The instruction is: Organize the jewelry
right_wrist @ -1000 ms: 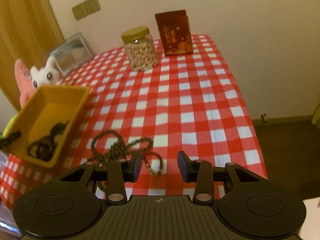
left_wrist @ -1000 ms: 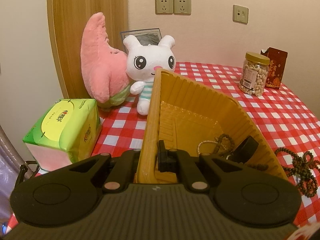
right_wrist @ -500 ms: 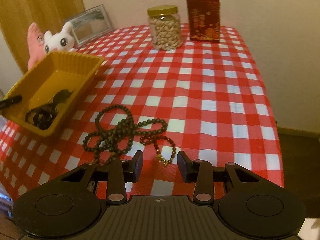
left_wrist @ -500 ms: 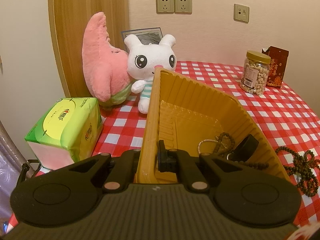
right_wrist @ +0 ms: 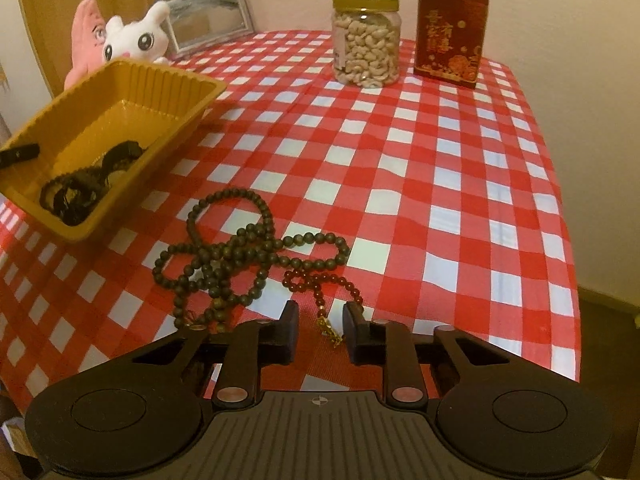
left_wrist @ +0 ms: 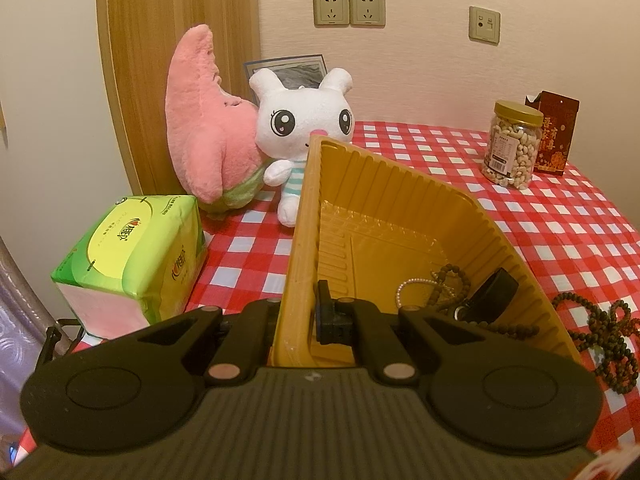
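Note:
My left gripper is shut on the near wall of a yellow plastic tray and holds it tilted. The tray holds dark bead bracelets, a pearl strand and a black object. A long dark bead necklace lies tangled on the checked cloth beside the tray. A dark red bead bracelet with a gold charm lies just in front of my right gripper, which is open and low over it, fingers either side of the charm.
A jar of cashews and a red box stand at the back. A pink star plush, a white bunny plush and a picture frame are at the left. A green tissue pack sits near the left edge.
My right gripper has moved forward and down toward the beads; the red bracelet's charm now sits between its open fingers. My left gripper still holds the tray, almost unmoved.

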Tool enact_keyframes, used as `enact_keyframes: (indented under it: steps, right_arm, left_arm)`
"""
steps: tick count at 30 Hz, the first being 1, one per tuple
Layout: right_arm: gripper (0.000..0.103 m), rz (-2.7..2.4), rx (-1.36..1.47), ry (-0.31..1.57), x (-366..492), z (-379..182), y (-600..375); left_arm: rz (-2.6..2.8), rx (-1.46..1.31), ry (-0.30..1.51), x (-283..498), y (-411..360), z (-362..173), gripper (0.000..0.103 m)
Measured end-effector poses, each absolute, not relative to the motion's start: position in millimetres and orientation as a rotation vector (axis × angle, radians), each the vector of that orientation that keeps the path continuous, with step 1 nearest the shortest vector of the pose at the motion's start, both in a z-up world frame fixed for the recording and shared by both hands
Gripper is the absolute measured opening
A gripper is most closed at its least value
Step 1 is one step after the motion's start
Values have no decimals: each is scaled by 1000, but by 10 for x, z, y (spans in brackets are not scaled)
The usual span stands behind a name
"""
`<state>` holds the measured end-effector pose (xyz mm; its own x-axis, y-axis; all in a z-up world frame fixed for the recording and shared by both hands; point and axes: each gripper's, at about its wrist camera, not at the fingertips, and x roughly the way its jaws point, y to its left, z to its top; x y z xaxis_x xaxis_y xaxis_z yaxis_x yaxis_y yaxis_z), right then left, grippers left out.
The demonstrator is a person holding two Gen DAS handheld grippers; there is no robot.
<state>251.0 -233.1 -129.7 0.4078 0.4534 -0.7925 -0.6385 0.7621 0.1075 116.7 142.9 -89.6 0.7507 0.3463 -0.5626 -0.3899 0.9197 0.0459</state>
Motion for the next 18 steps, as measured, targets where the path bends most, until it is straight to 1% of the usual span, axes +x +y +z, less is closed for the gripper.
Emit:
enact_keyframes:
  steps: [18]
  right_arm:
    - [21, 719, -301, 924, 2551, -1436, -2220]
  left_arm:
    - [404, -72, 603, 1169, 1432, -894, 4]
